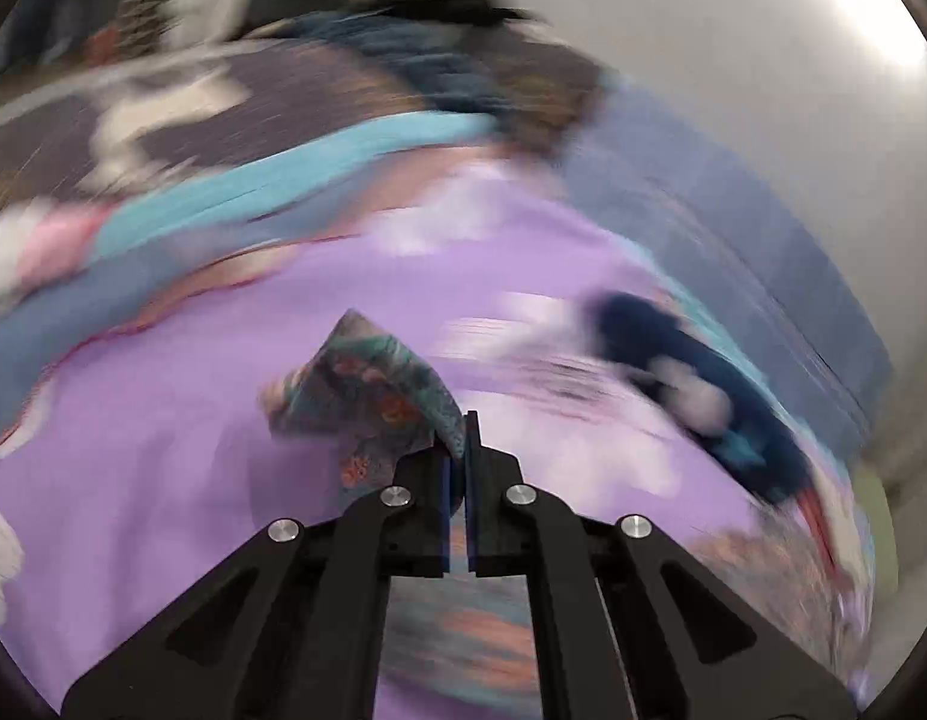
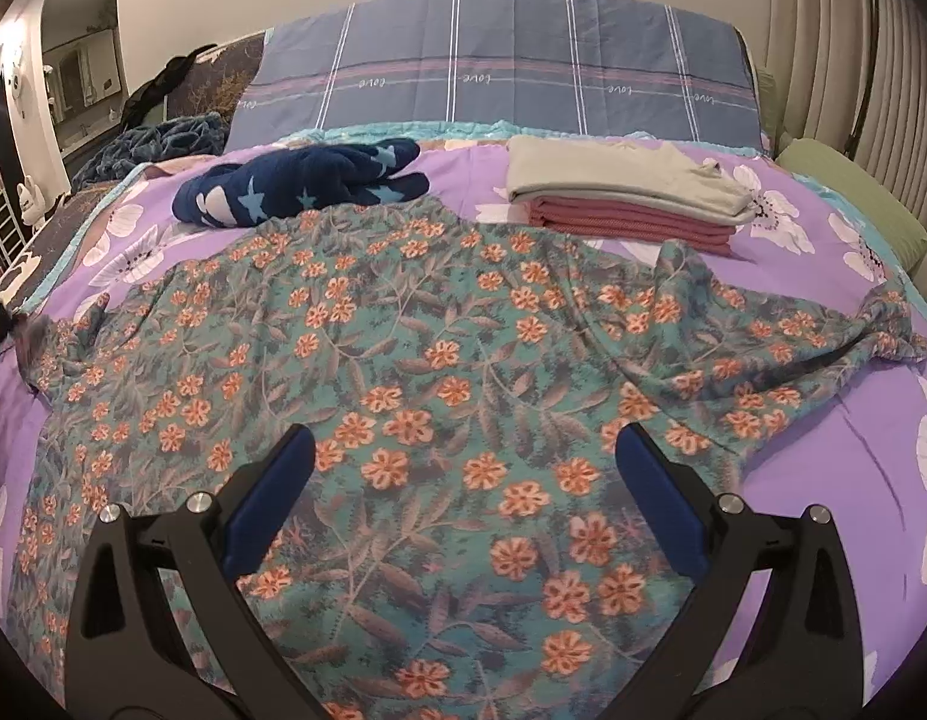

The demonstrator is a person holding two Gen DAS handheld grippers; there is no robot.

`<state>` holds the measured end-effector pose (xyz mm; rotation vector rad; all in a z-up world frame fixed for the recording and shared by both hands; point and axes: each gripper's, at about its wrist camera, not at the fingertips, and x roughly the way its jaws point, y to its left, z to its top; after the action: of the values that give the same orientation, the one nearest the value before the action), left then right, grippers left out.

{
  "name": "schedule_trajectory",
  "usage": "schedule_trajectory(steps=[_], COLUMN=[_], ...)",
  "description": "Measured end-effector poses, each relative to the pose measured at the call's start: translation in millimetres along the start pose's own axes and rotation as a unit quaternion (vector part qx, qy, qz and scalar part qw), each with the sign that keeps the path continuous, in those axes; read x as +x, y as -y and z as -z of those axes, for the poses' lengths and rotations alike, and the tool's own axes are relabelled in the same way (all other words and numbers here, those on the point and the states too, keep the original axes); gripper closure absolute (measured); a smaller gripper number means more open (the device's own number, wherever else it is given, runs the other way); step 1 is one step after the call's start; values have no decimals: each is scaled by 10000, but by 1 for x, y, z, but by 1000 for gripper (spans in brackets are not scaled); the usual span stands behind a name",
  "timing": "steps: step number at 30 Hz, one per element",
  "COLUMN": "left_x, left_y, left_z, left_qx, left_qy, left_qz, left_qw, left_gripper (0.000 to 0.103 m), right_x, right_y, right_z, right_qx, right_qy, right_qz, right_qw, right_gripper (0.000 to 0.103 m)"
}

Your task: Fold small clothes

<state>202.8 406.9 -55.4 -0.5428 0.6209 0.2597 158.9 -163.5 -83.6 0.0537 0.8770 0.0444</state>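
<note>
A teal garment with orange flowers (image 2: 439,372) lies spread over the purple floral bedspread (image 2: 835,468), one sleeve reaching right. My right gripper (image 2: 463,450) hovers open just above the garment's near part, nothing between its blue pads (image 2: 271,498). In the blurred left wrist view, my left gripper (image 1: 463,438) is shut on a bunched corner of the same flowered cloth (image 1: 367,390), lifted off the bedspread (image 1: 163,450).
A folded stack, grey on pink (image 2: 631,192), rests at the back right. A dark blue star-patterned garment (image 2: 301,186) lies crumpled at the back left, also blurred in the left wrist view (image 1: 703,396). A blue plaid pillow (image 2: 499,72) lines the headboard; a green cushion (image 2: 853,204) sits far right.
</note>
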Motion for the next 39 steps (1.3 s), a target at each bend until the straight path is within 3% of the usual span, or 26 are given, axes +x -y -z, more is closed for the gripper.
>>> schedule_trajectory(steps=[3,6,7,9,12,14,15,16,18,19,21,23,26,28,30,33,34,36,39], left_x=[-21,-32,-37,-38,-34,-26,-22,-19,-13,-14,-19,-32,-50,-59,-64,-62,-60,-50,-33], left_y=[76,156,188,221,272,292,299,302,298,293,278,258,225,195,171,124,112,88,72], left_z=[13,41,59,85,144,180,200,215,230,237,235,226,209,196,188,175,171,160,147], left_qx=[703,1401,1694,1985,2476,2795,2958,3071,3152,3160,3070,2931,2831,2732,2661,2617,2587,2419,2085], left_qy=[-11,-194,-320,-502,-973,-1297,-1471,-1607,-1755,-1845,-1861,-1690,-1282,-1005,-802,-507,-498,-617,-773], left_qz=[700,1427,1717,2035,2488,2597,2622,2605,2530,2506,2418,2253,1783,1195,698,-321,-481,-613,-406], left_qw=[9951,9796,9699,9574,9313,9152,9067,9011,8977,8963,9015,9137,9336,9492,9581,9633,9635,9664,9741], left_gripper=[100,100,100,100,100,94,84,67,53,53,48,42,39,34,31,28,28,28,28], right_x=[-8,-16,-18,-23,-26,-25,-24,-23,-22,-21,-22,-24,-20,-13,-3,18,28,45,72], right_y=[9,21,25,34,52,61,67,71,77,80,84,85,78,65,50,23,14,1,-8], right_z=[2,6,7,10,15,18,19,21,22,22,22,19,9,1,-6,-15,-18,-20,-21], right_qx=[93,199,223,290,411,477,525,558,609,641,720,778,741,645,487,316,306,376,730], right_qy=[67,119,130,153,134,91,33,-26,-130,-167,-136,-54,-83,-207,-373,-726,-890,-1188,-1548], right_qz=[-38,-24,-9,29,93,107,86,39,-70,-144,-242,-416,-894,-1389,-1696,-2151,-2285,-2382,-2473], right_qw=[9999,9997,9997,9995,9990,9988,9986,9984,9980,9977,9970,9961,9932,9880,9836,9734,9690,9632,9537], right_gripper=[2,2,2,2,2,2,2,2,2,2,2,5,27,40,49,51,51,51,48])
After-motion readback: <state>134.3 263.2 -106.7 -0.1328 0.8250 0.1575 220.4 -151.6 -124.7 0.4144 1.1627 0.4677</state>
